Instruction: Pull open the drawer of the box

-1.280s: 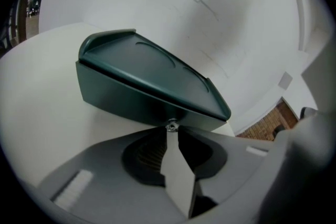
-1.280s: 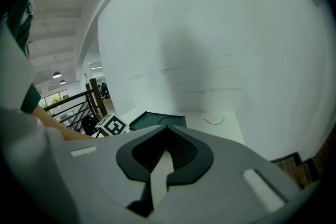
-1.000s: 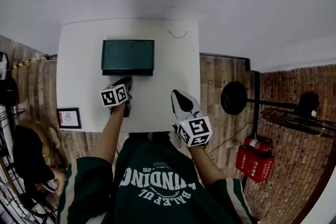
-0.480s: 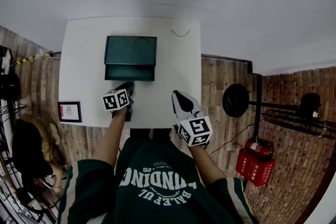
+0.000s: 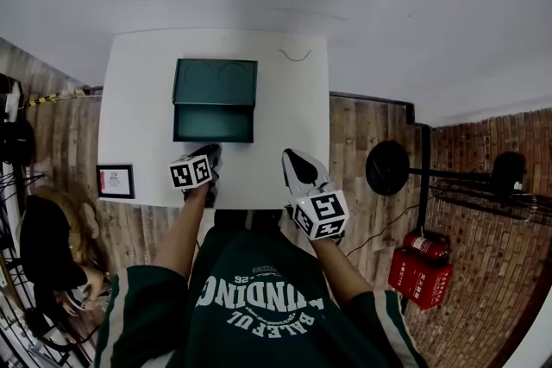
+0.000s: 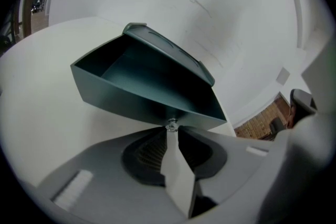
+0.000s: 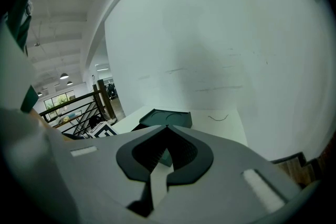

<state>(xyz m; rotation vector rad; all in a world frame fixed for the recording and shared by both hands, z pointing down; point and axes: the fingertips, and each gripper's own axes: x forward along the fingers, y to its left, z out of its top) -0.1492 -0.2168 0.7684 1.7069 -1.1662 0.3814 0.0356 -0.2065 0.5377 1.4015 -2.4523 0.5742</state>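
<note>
Drawer [image 5: 214, 123] of the dark green box [image 5: 215, 82] stands partly out, an empty open-topped tray jutting toward 6 o'clock, on the white table [image 5: 138, 99]. Left gripper [image 6: 171, 128], at the drawer's 6 o'clock, pinches its small metal knob [image 6: 171, 125], jaws narrow. Right gripper [image 7: 167, 127], at the box's 4 o'clock, hangs well apart, jaws closed on nothing.
</note>
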